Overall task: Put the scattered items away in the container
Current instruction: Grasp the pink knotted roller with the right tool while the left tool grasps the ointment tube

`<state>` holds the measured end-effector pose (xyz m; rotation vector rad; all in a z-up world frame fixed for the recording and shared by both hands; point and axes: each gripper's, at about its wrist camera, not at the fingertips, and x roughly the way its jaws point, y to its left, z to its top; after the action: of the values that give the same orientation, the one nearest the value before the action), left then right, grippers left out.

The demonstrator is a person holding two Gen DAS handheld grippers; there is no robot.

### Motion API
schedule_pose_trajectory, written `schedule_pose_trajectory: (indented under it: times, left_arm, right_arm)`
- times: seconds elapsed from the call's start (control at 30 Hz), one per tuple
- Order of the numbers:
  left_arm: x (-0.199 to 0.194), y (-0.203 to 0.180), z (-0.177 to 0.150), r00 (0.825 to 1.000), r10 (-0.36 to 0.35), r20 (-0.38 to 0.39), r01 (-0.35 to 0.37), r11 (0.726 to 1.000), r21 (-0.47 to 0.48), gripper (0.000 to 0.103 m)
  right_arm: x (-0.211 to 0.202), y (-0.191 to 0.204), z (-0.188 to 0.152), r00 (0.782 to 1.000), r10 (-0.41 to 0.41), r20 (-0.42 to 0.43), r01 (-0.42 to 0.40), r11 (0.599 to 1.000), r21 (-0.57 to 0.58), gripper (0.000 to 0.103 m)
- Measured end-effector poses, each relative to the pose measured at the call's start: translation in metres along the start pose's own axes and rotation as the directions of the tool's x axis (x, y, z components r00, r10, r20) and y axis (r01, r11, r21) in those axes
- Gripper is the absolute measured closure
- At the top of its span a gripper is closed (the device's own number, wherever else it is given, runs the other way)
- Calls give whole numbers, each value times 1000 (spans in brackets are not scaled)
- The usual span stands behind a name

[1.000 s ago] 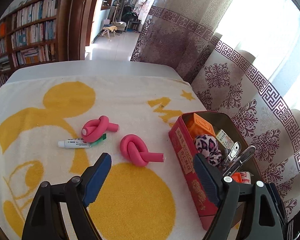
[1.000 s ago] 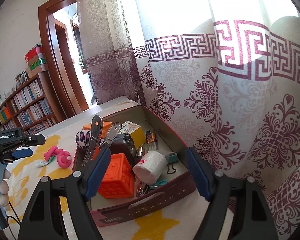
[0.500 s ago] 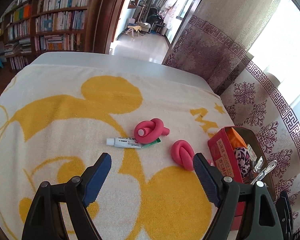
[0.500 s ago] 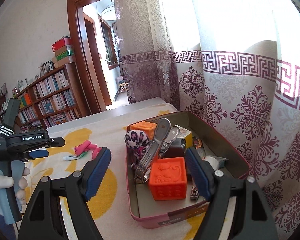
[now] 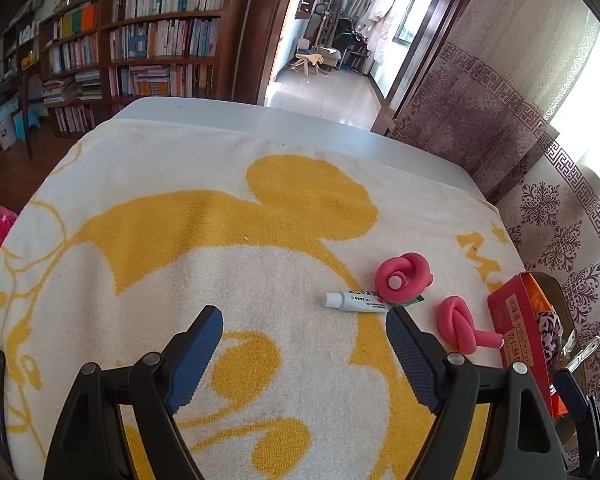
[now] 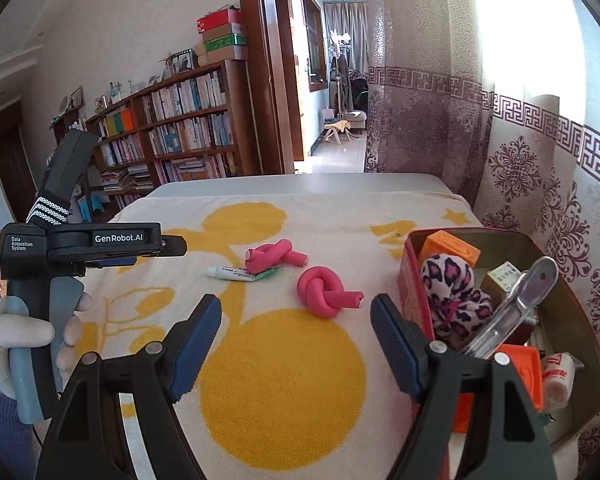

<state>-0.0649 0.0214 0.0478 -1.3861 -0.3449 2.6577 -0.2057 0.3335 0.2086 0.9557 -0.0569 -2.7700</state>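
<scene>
Views have swung since a second ago: both our cameras then looked down on the tin (image 6: 410,276) by the curtain, and now they face out over the towel (image 5: 180,240), so we judge we are turning from the container to fetch what is left. Largest is that yellow-and-cream towel over the table, with bookshelves (image 6: 172,128) and an open doorway well behind it. Next, the red tin at the towel's right edge is already crowded: orange blocks, a leopard-print scrunchie (image 6: 448,292), a metal clip standing up and a white roll. Three things lie loose on the towel: a knotted pink roller (image 6: 326,290) near the tin, a second pink roller (image 5: 402,278) farther off, and a small white tube (image 5: 356,301) touching that second one, its tail tucked under it. Our left gripper (image 5: 304,354) and right gripper (image 6: 296,338) both hang wide apart, holding nothing. Nothing blocks the nearer roller; the clip may hinder dropping things in.
</scene>
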Motion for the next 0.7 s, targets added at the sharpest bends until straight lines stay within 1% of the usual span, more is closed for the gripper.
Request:
schedule_pose_trajectory:
  times: [0.1, 0.2, 0.3, 0.37, 0.43, 0.5, 0.6, 0.67, 0.7]
  left_arm:
    - [5, 10, 2, 1000, 8, -6, -8, 1000, -24, 17]
    - [10, 17, 3, 1000, 11, -14, -11, 999, -45, 17]
    - [16, 20, 1, 999, 20, -29, -22, 999, -40, 17]
    - [21, 24, 0, 999, 33, -38, -34, 998, -44, 17]
    - [24, 29, -1, 998, 37, -46, -39, 997, -60, 17]
    - [26, 35, -2, 998, 39, -50, -43, 996, -78, 17]
    - [31, 40, -2, 997, 49, -60, -54, 994, -90, 17]
    - [33, 41, -2, 997, 49, -67, -55, 994, -91, 17]
    - [34, 40, -3, 996, 50, -68, -56, 995, -87, 17]
  right_arm:
    - [23, 1, 7, 998, 21, -54, -21, 1000, 14, 23]
    - [41, 3, 17, 995, 44, -85, -42, 999, 19, 23]
    - [60, 7, 26, 992, 57, -110, -56, 998, 15, 23]
    - [75, 10, 30, 989, 51, -137, -49, 999, 20, 23]
    - [89, 11, 29, 986, 21, -163, -21, 1000, 6, 23]
    - [97, 10, 23, 984, -42, -172, 41, 999, -9, 23]
    - [110, 1, 14, 977, -71, -202, 72, 997, -2, 23]
    - [115, -5, 13, 972, -106, -211, 105, 994, -13, 23]
    - [116, -10, 15, 972, -101, -212, 104, 995, 2, 23]
